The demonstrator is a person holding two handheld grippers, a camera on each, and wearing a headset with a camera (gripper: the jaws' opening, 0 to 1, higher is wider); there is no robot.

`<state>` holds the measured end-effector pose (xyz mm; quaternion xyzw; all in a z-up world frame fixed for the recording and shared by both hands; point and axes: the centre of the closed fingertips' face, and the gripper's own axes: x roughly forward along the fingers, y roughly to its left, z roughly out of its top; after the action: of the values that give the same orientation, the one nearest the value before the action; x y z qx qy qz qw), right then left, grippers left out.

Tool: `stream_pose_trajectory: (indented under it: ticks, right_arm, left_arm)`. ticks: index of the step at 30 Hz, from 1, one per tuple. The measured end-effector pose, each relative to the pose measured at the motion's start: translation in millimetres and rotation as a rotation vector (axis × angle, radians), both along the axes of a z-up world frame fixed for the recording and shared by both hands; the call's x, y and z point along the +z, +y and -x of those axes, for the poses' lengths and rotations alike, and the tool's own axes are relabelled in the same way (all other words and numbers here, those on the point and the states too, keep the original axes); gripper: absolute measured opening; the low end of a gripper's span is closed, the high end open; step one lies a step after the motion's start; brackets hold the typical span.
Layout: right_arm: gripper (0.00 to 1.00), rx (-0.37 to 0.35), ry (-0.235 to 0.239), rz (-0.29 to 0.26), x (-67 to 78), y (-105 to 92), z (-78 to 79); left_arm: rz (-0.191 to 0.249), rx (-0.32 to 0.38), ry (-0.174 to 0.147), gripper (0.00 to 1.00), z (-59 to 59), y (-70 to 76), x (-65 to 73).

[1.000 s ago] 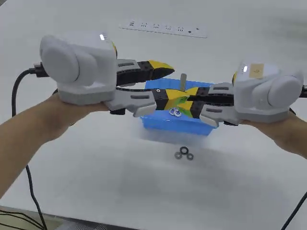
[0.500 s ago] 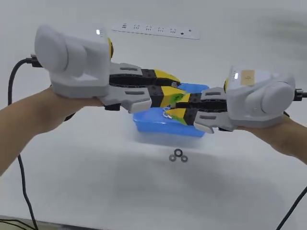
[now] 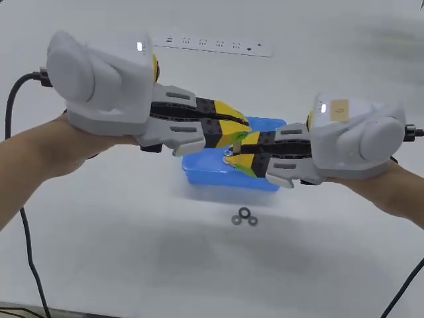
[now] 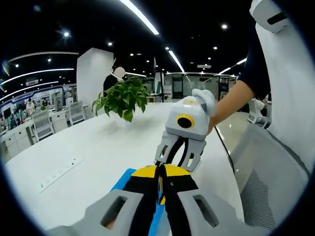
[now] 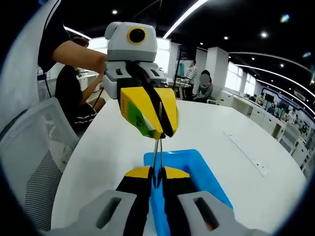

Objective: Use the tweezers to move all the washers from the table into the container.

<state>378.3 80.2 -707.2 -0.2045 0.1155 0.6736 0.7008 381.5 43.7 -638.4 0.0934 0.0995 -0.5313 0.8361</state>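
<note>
Two hand-held grippers meet tip to tip above a blue container (image 3: 218, 173) on a white table (image 3: 132, 258). In the head view the left gripper (image 3: 242, 126) reaches in from the left and the right gripper (image 3: 233, 158) from the right. Their yellow-and-black jaw ends lie close together over the near half of the container, the left one slightly higher. The right gripper view shows the tweezers (image 5: 156, 155) as a thin metal strip spanning the gap between the two. One end is clenched between the right gripper's own jaws, which are pressed together at the bottom of that view. The other end is pinched in the closed tips of the left gripper facing the camera. The left gripper view likewise shows its own jaws drawn tightly together, with the right gripper just ahead and pointing back at it. The strip itself is hard to make out in that view. Three dark ring-shaped washers (image 3: 244, 217) lie in a small cluster on the bare table. They sit just in front of the container on the person's side, outside it and below both grippers. What the container holds cannot be told, since the jaws cover much of it. A white power strip (image 3: 211, 45) lies flat along the far part of the table. A black cable (image 3: 20, 99) trails from the rear of the left gripper. Beyond the table, a potted plant (image 4: 123, 98) appears in the left gripper view and a mesh chair (image 5: 29, 162) in the right gripper view.
</note>
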Motion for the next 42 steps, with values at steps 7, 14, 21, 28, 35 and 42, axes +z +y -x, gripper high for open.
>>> stream_pose_trajectory:
  ticks: [7,14,21,28,35,42]
  right_arm:
    - [0.13,-0.021,-0.018,0.011,2.4,-1.1,-1.1]
    - [0.25,-0.098,-0.050,0.035,5.9,-11.3,-12.5]
    - [0.29,-0.179,-0.061,0.055,9.1,-35.1,-12.0]
    - [0.33,-0.199,-0.056,0.054,7.8,-55.6,8.1]
    - [0.43,-0.217,0.033,0.045,-7.3,-71.6,31.6]
    - [0.52,-0.259,0.077,0.069,-23.1,-85.8,43.0]
  left_arm:
    - [-0.021,0.016,-0.031,0.05,-0.5,0.7,3.0]
    - [-0.049,0.012,-0.068,0.05,2.4,-3.4,10.0]
    - [-0.047,0.012,-0.107,0.05,9.0,-2.0,20.5]
    - [-0.061,0.008,-0.112,0.05,22.7,-1.8,19.4]
    - [-0.035,0.018,-0.127,0.05,38.9,-1.9,16.3]
    - [-0.017,0.000,-0.124,0.05,52.9,-7.7,9.8]
